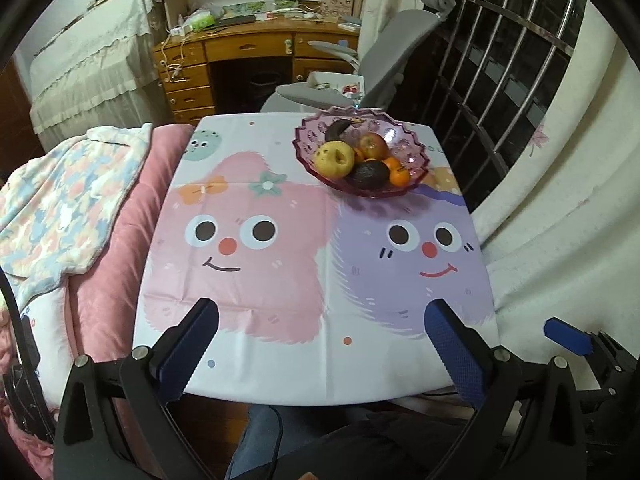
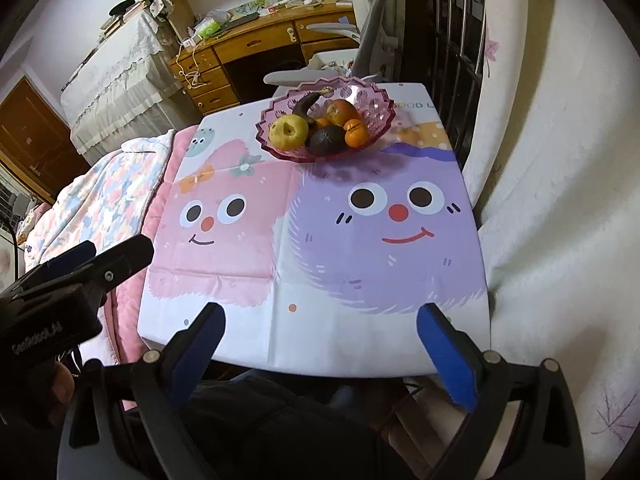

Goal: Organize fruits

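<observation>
A pink scalloped glass bowl point(image 1: 416, 142) stands at the far right of the table point(image 1: 280, 360). It holds a yellow pear point(image 1: 334, 159), a red apple point(image 1: 373, 145), a dark avocado point(image 1: 370, 174), small oranges point(image 1: 399, 176) and a blackened banana point(image 1: 335, 128). The bowl also shows in the right wrist view point(image 2: 374, 98). My left gripper point(image 1: 320, 312) is open and empty over the table's near edge. My right gripper point(image 2: 320, 316) is open and empty at the near edge too. The left gripper shows in the right wrist view point(image 2: 116, 254).
A cartoon-print cloth covers the table. A pink quilt and a flowered blanket point(image 1: 68, 200) lie to the left. A grey office chair point(image 1: 384, 60) and a wooden desk point(image 1: 240, 48) stand behind. A barred window point(image 1: 500, 80) and white curtain point(image 1: 560, 220) are at the right.
</observation>
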